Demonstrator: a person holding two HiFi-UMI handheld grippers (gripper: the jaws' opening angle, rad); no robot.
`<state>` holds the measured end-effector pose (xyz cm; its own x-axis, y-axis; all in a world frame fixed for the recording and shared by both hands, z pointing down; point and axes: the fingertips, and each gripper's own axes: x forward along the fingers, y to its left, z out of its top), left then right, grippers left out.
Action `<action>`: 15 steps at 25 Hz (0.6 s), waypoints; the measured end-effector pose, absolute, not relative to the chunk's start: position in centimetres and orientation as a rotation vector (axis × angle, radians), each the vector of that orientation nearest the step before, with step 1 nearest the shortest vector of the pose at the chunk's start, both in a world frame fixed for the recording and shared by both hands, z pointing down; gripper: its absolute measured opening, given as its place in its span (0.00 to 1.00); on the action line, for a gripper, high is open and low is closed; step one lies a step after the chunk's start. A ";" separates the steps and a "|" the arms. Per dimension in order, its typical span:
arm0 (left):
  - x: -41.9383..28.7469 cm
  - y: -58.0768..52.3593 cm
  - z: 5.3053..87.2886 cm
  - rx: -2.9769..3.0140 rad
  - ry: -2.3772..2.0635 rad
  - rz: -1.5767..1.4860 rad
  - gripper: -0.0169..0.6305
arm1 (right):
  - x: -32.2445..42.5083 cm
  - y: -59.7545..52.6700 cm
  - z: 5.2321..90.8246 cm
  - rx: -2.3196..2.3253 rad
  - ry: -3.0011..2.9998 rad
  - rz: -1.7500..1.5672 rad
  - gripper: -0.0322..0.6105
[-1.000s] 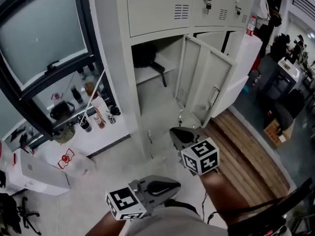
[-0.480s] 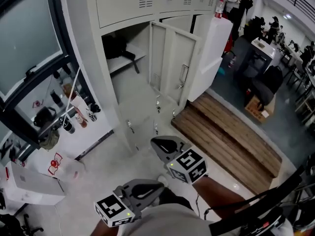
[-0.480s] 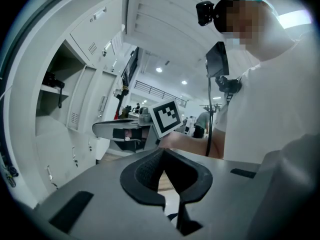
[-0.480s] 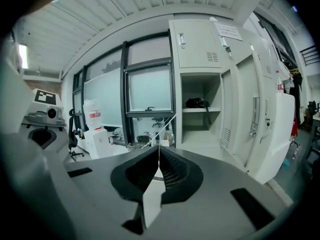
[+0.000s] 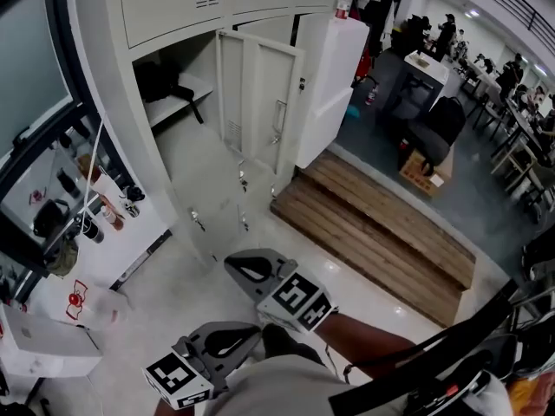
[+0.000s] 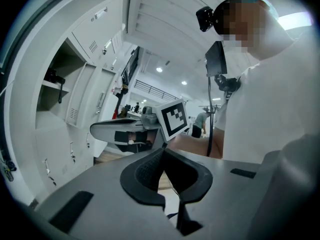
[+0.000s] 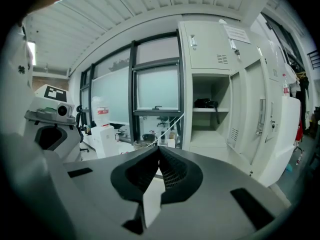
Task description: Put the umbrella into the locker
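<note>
The black umbrella lies on the upper shelf of the open locker; it also shows in the right gripper view and, small, in the left gripper view. The locker door stands swung wide. My right gripper is shut and empty, well short of the locker and low over the floor. My left gripper sits nearer my body, also shut with nothing in it. Up close, the right gripper and the left gripper both have their pads meeting.
A wooden step platform lies to the right of the lockers, beside a white cabinet. Bottles stand on the window ledge at left, with a white bag below. Desks and chairs fill the far right.
The view has swung right, so the lockers sit farther left and farther off. Both grippers have drawn back from the locker and sit lower in the view. Both stay shut.
</note>
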<state>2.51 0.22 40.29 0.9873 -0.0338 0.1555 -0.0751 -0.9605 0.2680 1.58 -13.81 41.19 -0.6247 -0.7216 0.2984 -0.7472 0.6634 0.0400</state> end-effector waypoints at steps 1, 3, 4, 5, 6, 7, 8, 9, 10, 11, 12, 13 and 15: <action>2.4 0.3 40.4 2.859 -0.080 0.224 0.04 | 1.4 -13.6 41.1 1.169 -2.596 0.123 0.08; 2.2 0.4 40.7 2.860 -0.080 0.236 0.04 | 1.2 -13.4 41.0 1.161 -2.600 0.120 0.08; 2.1 0.5 40.8 2.858 -0.078 0.235 0.04 | 1.1 -13.2 41.0 1.158 -2.599 0.116 0.08; 2.0 0.5 40.8 2.856 -0.077 0.234 0.04 | 1.0 -13.1 40.9 1.155 -2.598 0.113 0.08; 2.0 0.5 40.8 2.856 -0.077 0.231 0.04 | 0.8 -13.0 40.9 1.152 -2.599 0.111 0.08; 1.9 0.5 40.8 2.856 -0.077 0.230 0.04 | 0.7 -13.0 40.9 1.149 -2.600 0.111 0.07; 1.8 0.5 40.8 2.856 -0.077 0.229 0.04 | 0.5 -12.9 40.9 1.146 -2.601 0.110 0.08; 1.7 0.5 40.8 2.856 -0.074 0.227 0.04 | 0.4 -12.9 40.9 1.144 -2.600 0.109 0.07; 1.7 0.5 40.9 2.858 -0.070 0.226 0.04 | 0.4 -12.9 41.0 1.143 -2.599 0.106 0.07; 1.6 0.4 41.0 2.860 -0.066 0.224 0.04 | 0.3 -12.9 41.0 1.142 -2.597 0.102 0.08; 1.6 0.4 41.0 2.860 -0.064 0.224 0.04 | 0.2 -13.0 41.0 1.140 -2.597 0.099 0.07; 1.6 0.4 41.0 2.861 -0.063 0.223 0.04 | 0.1 -13.0 41.0 1.138 -2.598 0.097 0.08; 1.5 0.3 41.1 2.866 -0.056 0.222 0.04 | -0.1 -13.0 41.0 1.137 -2.599 0.097 0.08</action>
<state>1.46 0.35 41.08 0.9875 -0.0175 0.1565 -0.0583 -0.9639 0.2599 -0.14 -12.95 41.05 -0.6408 -0.7066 0.3002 -0.7269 0.6842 0.0587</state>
